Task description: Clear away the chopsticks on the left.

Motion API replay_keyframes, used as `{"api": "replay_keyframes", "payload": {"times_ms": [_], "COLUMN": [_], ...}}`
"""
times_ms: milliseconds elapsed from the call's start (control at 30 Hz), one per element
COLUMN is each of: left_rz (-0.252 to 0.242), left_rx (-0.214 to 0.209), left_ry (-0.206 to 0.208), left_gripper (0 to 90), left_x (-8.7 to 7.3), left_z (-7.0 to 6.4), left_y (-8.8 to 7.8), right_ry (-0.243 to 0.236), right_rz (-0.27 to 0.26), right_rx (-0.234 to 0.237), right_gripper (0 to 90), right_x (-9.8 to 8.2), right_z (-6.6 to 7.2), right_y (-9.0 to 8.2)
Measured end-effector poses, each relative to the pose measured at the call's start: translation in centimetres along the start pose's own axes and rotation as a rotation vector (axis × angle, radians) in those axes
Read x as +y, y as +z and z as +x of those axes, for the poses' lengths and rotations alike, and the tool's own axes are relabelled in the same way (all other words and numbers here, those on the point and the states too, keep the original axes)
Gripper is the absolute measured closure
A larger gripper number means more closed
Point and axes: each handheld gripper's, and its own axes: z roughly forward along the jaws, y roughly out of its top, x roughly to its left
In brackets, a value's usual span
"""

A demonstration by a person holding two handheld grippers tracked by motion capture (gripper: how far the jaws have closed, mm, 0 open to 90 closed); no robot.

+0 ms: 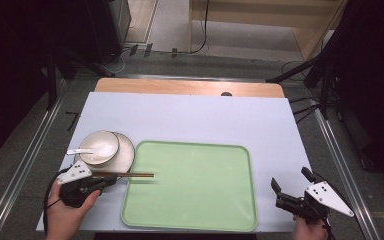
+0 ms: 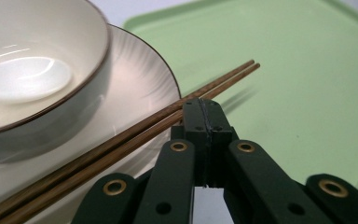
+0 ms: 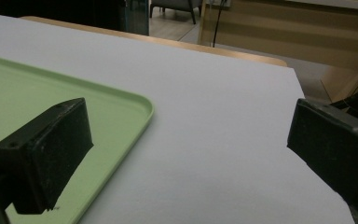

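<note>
Table: spoon (image 1: 91, 150) in bowl (image 1: 99, 147); left jaws clamp chopsticks (image 1: 130, 175), right jaws wide, empty

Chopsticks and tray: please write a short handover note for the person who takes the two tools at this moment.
Left tool: shut on the chopsticks, held level; their tips reach over the left rim of the green tray.
Right tool: open, holding nothing, right of the tray.
White bowl with a white spoon inside stands on the white plate, left of the tray.
Done: chopsticks gripped. Left, probably: put them on the tray, then the dishes.
</note>
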Motion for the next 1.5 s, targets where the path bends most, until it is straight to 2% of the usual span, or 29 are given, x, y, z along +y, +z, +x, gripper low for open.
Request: {"api": "replay_keyframes", "payload": {"times_ms": [100,133,200,233,300,367,467,533,700,767,833,967,1200,1233,1300,1367,1500], "left_rz": [0.041,0.055,0.085,0.085,0.123,0.131,0.133,0.117,0.128,0.125,0.135,0.139,0.153,0.159,0.142,0.117,0.126], "left_rx": [0.004,0.018,0.033,0.033,0.041,0.038,0.043,0.053,0.068,0.062,0.097,0.109,0.171,0.176,0.158,0.132,0.091], "left_ry": [0.021,0.028,0.020,0.020,0.030,0.038,0.046,0.040,0.046,0.041,0.053,0.052,0.066,0.073,0.062,0.044,0.027], "left_gripper": [90.0,90.0,90.0,90.0,90.0,90.0,90.0,90.0,90.0,90.0,90.0,90.0,90.0,90.0,87.9,85.1,79.6], "left_x": [0.5,0.6,0.9,0.9,1.1,1.2,1.7,2.3,3.3,3.6,4.1,4.4,5.2,5.3,5.5,5.7,5.0], "left_z": [-0.4,-0.5,-0.3,-0.3,-0.3,-0.4,-0.5,-0.3,0.1,0.3,0.3,0.5,0.6,0.6,0.6,0.8,1.7], "left_y": [1.0,1.3,1.9,1.9,2.5,2.8,3.3,3.6,4.4,4.7,5.2,5.7,7.2,7.2,6.8,5.6,3.3], "right_ry": [0.002,-0.002,-0.005,-0.005,-0.009,-0.006,-0.008,-0.010,-0.013,-0.014,-0.015,-0.015,-0.014,-0.017,-0.018,-0.017,-0.019], "right_rz": [0.005,0.006,0.008,0.008,0.011,0.016,0.016,0.016,0.022,0.026,0.032,0.035,0.042,0.043,0.044,0.045,0.043], "right_rx": [0.003,0.008,0.013,0.013,0.018,0.023,0.029,0.034,0.039,0.042,0.045,0.048,0.053,0.054,0.056,0.054,0.056], "right_gripper": [0.0,0.0,0.0,0.0,0.0,0.0,0.0,0.0,0.0,0.0,0.0,0.0,0.0,0.0,0.0,0.0,0.0], "right_x": [0.0,0.0,0.0,0.0,-0.1,-0.1,-0.2,-0.1,-0.1,-0.2,-0.2,-0.2,-0.3,-0.3,-0.4,-0.4,-0.4], "right_z": [0.1,0.2,0.2,0.2,0.2,0.2,0.2,0.2,0.4,0.4,0.5,0.5,0.4,0.4,0.4,0.4,0.4], "right_y": [0.0,0.1,0.2,0.2,0.2,0.3,0.4,0.4,0.5,0.6,0.6,0.7,0.8,0.8,0.9,0.9,0.8]}}
